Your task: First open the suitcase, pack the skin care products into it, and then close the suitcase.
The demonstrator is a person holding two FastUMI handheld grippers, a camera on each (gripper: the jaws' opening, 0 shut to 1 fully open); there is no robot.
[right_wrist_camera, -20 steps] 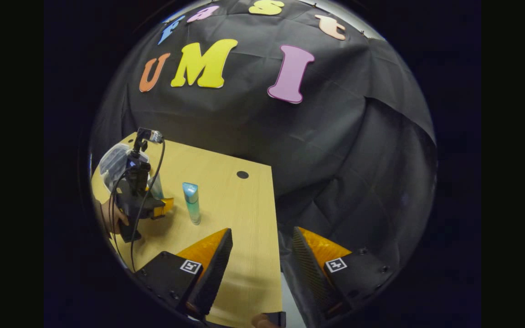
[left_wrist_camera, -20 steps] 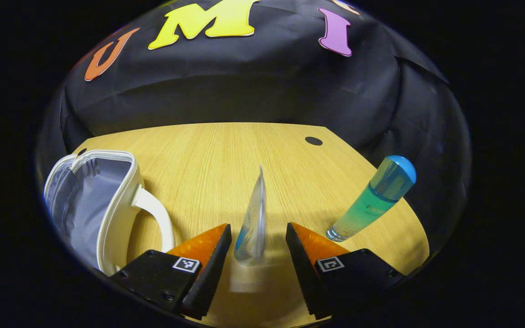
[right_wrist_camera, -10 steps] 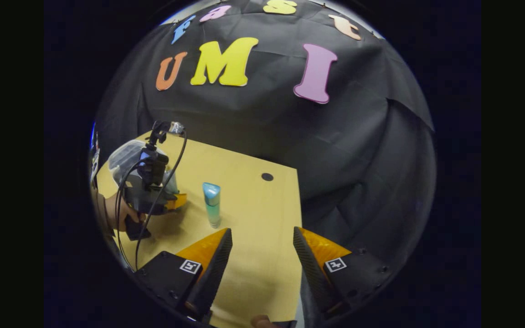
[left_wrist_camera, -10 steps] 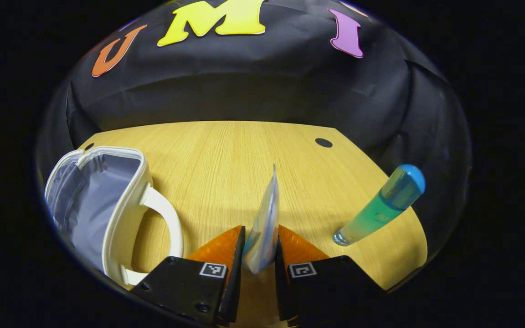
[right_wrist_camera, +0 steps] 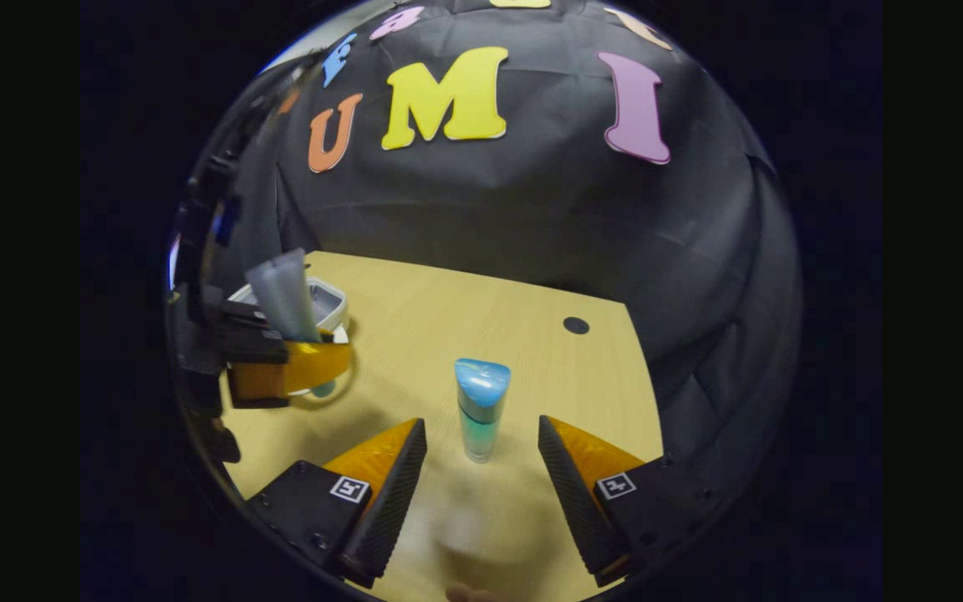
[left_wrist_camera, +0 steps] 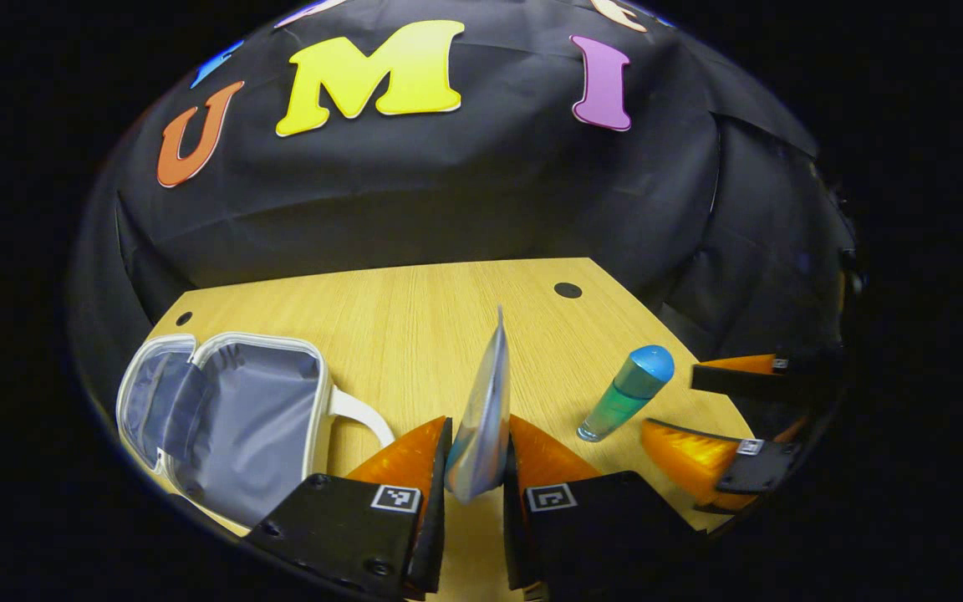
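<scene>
My left gripper [left_wrist_camera: 479, 426] is shut on a soft tube [left_wrist_camera: 486, 393], which stands with its flat crimped end up and is held above the table. The small white suitcase [left_wrist_camera: 231, 418] lies open to its left, grey lining showing. A green bottle with a blue cap [left_wrist_camera: 625, 393] stands upright to the right of the tube. In the right gripper view that bottle [right_wrist_camera: 480, 410] stands just ahead of my open right gripper [right_wrist_camera: 481, 422], centred on the gap between its fingers. The left gripper [right_wrist_camera: 314, 368] with the tube [right_wrist_camera: 285, 293] is at the left there, in front of the suitcase [right_wrist_camera: 329, 303].
The wooden table [left_wrist_camera: 415, 309] has a dark round hole [left_wrist_camera: 568, 290] near its far right corner. Its right edge [right_wrist_camera: 644, 376] drops off close beside the bottle. My right gripper [left_wrist_camera: 670, 404] shows at the right, by the bottle.
My left gripper closed on the tube and lifted it. My right gripper swung left and moved in until the bottle stood between its open fingers.
</scene>
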